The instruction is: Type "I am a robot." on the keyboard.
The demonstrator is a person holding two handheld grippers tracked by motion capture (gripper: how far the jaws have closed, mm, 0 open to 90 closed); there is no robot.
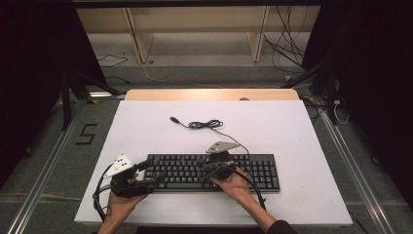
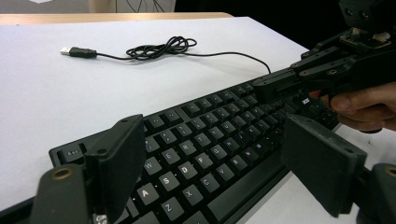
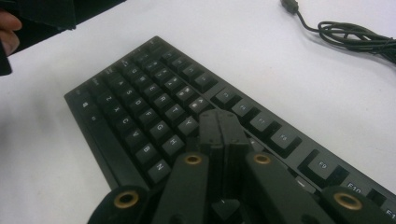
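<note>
White table (image 1: 146, 126) carries everything. Black keyboard (image 1: 253, 170) lies near the front edge, approx centred left-to-right, long side parallel w/ that edge. Its cable (image 1: 207, 125) runs from the kbd's back edge toward the table's middle, coiled in a loose bundle there, w/ the USB plug (image 1: 173, 119) lying free on the table, pointing toward the back-left corner.

Left tongs (image 1: 148, 178) – held at the kbd's left end, near the front-left part of the table. Jaws stand wide apart w/ nothing between them; in the left gripper view the kbd's left key rows show in the gap, below and beyond the pads, not touched as far as I can tell.

Right tongs (image 1: 202, 168) – over the kbd's middle, pointing toward the left end. Jaws pressed together, nothing clamped; in the right gripper view the closed tip (image 3: 223, 128) sits over the letter keys close to the Y/H area – contact w/ a key can't be told. Hand (image 1: 234, 185) rests at the kbd's front edge.
</note>
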